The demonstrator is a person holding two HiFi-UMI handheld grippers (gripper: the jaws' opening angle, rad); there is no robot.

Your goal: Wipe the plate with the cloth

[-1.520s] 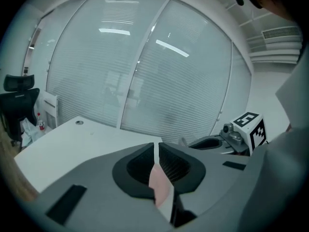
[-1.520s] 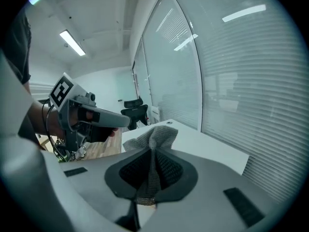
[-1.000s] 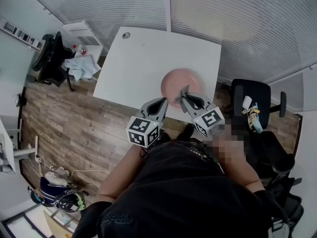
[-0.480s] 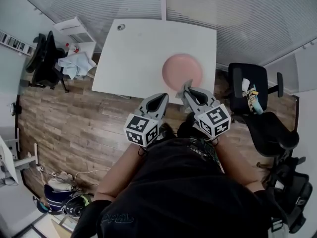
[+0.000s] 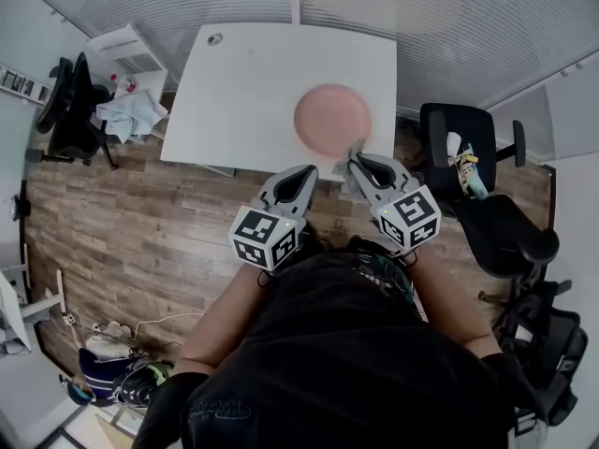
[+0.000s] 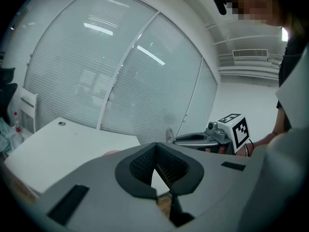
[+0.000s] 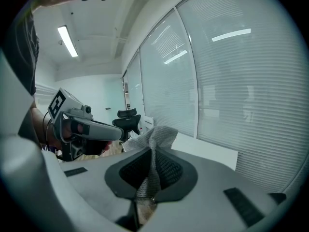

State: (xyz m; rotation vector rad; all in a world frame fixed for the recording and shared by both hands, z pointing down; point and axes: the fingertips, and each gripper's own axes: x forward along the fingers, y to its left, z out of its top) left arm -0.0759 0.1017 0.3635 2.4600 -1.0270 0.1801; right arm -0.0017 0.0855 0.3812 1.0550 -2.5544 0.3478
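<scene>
The cloth [image 7: 159,134] is showing a coarse, grey, open-knit weave, pinched between the ribbed black pads [image 7: 171,173] of the right gripper [image 7: 153,151]. Its shell and the left gripper [image 6: 155,146] shell are looking like matt grey plastic. At twelve o'clock in the head view, the pink plate [image 5: 332,120] is lying smooth and matt on the smooth white table [image 5: 243,82]. At nine o'clock, grainy wood floor planks [image 5: 112,232] are showing.

Bright even indoor light, ceiling strip light [image 7: 66,40] glaring, strong fisheye bending at edges, dark vignetted corners

A white worktop [image 5: 253,82] stands on a wood floor [image 5: 122,223] beside window blinds [image 5: 449,26]. One black chair [image 5: 454,138] sits right of it, another [image 5: 70,110] left, near a white cabinet [image 5: 126,50].
</scene>
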